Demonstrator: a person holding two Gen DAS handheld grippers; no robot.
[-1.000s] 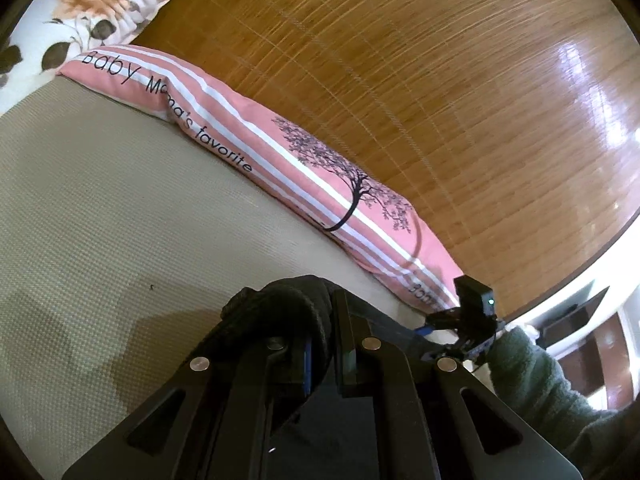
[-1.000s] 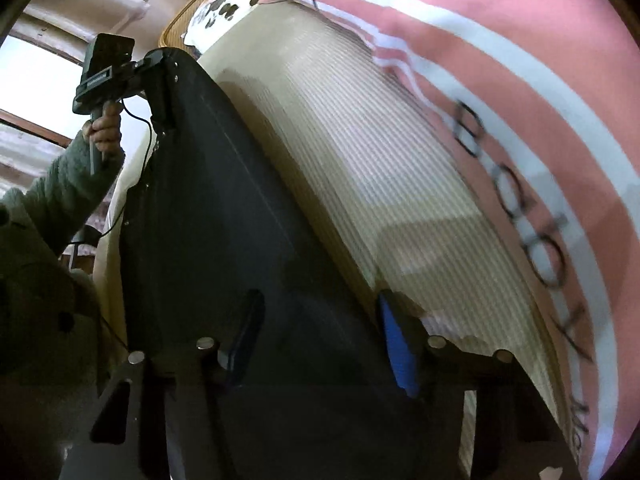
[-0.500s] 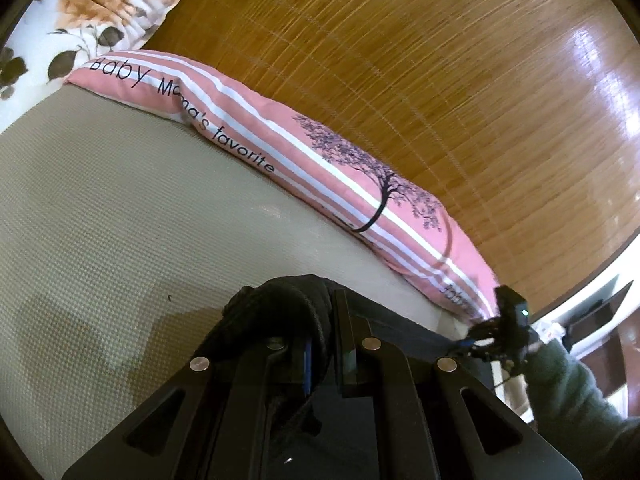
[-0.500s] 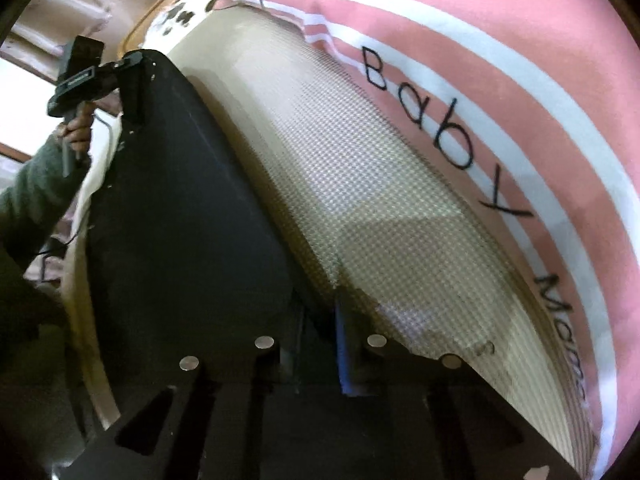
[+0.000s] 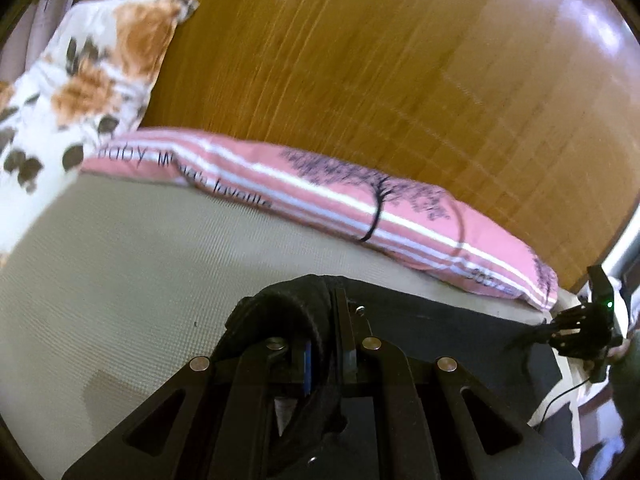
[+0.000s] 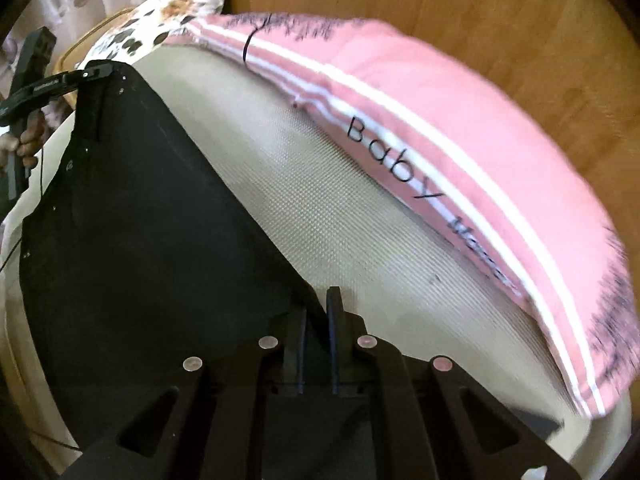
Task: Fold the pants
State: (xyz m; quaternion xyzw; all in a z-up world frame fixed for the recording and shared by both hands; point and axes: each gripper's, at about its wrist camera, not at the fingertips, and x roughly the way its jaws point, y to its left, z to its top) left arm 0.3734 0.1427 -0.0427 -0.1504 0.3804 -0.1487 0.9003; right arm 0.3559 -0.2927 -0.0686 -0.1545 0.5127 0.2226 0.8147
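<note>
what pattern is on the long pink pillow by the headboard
White stripes on the pink pillow, with black lettering and a black tree print; the left wrist view shows it best.

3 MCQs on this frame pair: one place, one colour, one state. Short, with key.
1. Where does the pink striped pillow lie?
A. along the wooden headboard
B. on the floor
C. on top of the pants

2. What colour are the pants?
A. white
B. black
C. pink

3. How does the right gripper stand?
A. wide open
B. out of view
C. shut on the pants

Key: 1 A, the pillow runs between mattress and headboard; 2 B, the cloth is black in both views; 3 C, its jaws pinch the cloth's corner.
</note>
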